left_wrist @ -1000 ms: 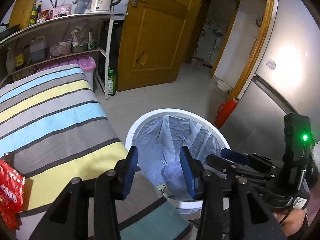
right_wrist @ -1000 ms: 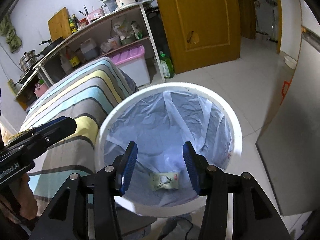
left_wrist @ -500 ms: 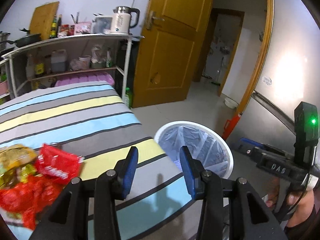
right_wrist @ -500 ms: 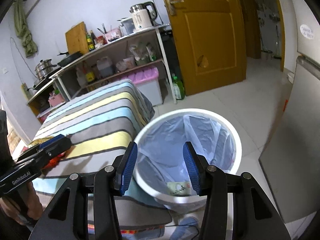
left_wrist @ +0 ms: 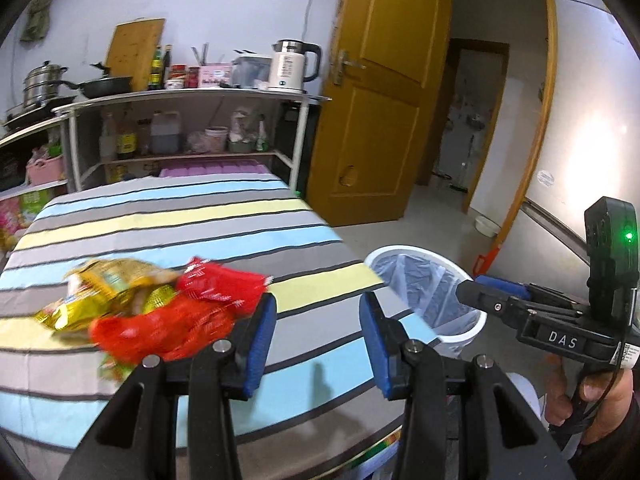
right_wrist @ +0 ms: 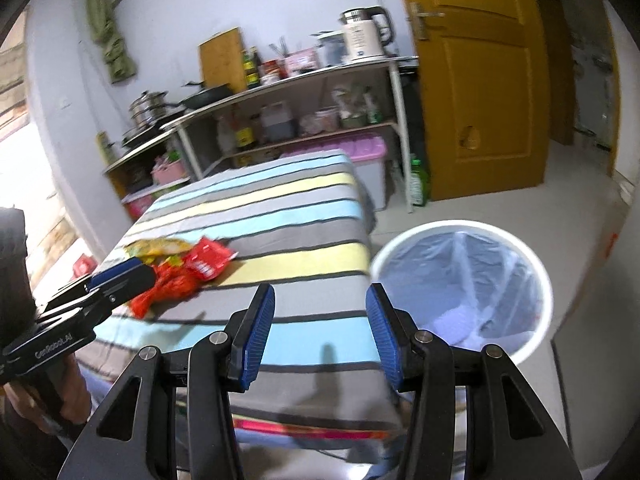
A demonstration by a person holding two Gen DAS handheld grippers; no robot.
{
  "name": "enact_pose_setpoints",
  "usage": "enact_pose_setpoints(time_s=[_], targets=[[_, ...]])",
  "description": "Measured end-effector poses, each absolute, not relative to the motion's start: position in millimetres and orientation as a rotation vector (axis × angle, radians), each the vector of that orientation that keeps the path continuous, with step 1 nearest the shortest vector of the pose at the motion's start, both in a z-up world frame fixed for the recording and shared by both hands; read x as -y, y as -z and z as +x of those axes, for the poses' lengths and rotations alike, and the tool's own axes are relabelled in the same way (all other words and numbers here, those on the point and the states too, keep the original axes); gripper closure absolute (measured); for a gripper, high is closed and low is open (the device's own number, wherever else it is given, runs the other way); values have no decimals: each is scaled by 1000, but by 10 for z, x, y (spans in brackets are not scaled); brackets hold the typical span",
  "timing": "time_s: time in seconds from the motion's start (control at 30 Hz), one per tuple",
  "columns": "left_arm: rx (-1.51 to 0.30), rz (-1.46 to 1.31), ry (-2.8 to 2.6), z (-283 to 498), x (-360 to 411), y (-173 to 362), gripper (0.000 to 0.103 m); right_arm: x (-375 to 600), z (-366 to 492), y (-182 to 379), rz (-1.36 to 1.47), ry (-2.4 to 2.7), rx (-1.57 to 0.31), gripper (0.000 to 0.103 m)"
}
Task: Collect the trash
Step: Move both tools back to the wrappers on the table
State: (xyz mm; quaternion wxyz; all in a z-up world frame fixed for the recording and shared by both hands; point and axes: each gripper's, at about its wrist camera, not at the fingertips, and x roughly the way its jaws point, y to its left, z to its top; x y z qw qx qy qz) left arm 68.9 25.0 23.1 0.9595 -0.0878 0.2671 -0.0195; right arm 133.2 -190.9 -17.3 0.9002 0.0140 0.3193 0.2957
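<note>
Red snack wrappers [left_wrist: 184, 316] and a yellow wrapper [left_wrist: 108, 284] lie in a heap on the striped table [left_wrist: 192, 224]; the heap also shows in the right wrist view [right_wrist: 188, 272]. A white bin with a clear liner [left_wrist: 430, 292] stands on the floor right of the table, and its rim shows in the right wrist view [right_wrist: 464, 288]. My left gripper [left_wrist: 318, 344] is open and empty, just right of the heap above the table. My right gripper [right_wrist: 320, 334] is open and empty over the table's near edge, left of the bin.
A shelf unit [left_wrist: 192, 128] with a kettle [left_wrist: 292, 66], pots and bottles stands behind the table. A yellow door [left_wrist: 384, 112] is at the back right. A pink-lidded box [right_wrist: 352, 152] and a green bottle [right_wrist: 418, 182] sit on the floor by the shelf.
Both grippers have swung left and back from over the bin to the table. The wrapper heap has come into the left view, and the bin has shifted right in both views.
</note>
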Motion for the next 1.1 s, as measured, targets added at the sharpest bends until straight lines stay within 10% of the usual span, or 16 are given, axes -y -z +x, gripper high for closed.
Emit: enact_pose_setpoints(time_s=[1.1], targets=[[-583, -202, -124, 697, -1242, 179, 32, 826, 1591, 485, -108, -806, -757, 54]])
